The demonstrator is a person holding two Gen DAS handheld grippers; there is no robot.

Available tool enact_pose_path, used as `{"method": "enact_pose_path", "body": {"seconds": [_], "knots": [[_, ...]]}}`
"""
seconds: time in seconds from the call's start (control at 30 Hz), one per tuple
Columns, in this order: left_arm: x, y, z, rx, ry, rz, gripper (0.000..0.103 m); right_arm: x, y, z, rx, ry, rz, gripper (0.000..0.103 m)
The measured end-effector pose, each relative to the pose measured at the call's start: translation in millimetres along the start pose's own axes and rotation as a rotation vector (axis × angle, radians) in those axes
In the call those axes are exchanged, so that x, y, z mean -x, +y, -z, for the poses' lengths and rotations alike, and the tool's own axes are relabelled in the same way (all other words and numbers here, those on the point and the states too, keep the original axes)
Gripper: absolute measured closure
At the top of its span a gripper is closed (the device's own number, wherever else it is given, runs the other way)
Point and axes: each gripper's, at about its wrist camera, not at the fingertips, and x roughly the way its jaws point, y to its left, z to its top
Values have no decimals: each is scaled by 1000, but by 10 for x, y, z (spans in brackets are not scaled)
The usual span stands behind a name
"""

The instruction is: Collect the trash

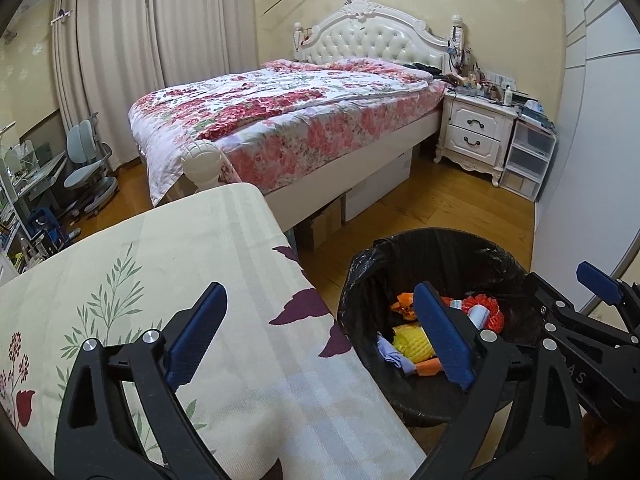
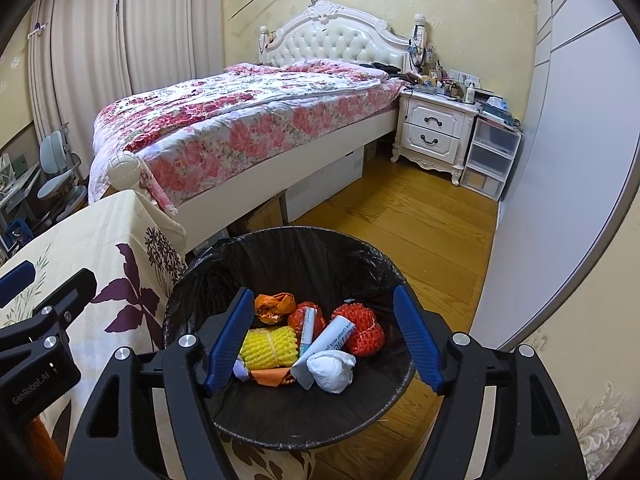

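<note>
A home bedroom: floral-quilted bed (image 2: 256,120), white nightstand (image 2: 434,132), curtains (image 2: 120,40), wooden floor (image 2: 420,216).

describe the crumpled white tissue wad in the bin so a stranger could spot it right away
Find the black-lined trash bin beside the floral-clothed table. The tissue wad lies at the near edge of the pile, against a white paper tube; it is the only plain white crumpled ball.

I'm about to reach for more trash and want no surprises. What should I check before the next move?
1. Left gripper jaws open, nothing held: ok.
2. Right gripper jaws open, nothing held: ok.
3. Trash bin upright, black liner in place: ok.
4. Dropped pieces, such as the white wad, inside the bin: ok.
5. Trash left on the tablecloth: none seen on the visible part; elsewhere cannot tell.
</note>
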Motion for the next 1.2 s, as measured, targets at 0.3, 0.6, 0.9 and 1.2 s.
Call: {"method": "enact_pose_path", "body": {"seconds": [0.3,0.6,0.9,1.2], "knots": [[349,141,183,6,-25,-46,10,335,76,146,12,-25,-8,27],[652,355,429,45,-9,-60,10,665,162,289,35,-51,-32,25],[876,497,577,79,-15,-71,9,853,236,404,54,-63,-46,25],[1004,530,582,91,-32,-70,9,926,267,440,61,-72,-51,25]]}}
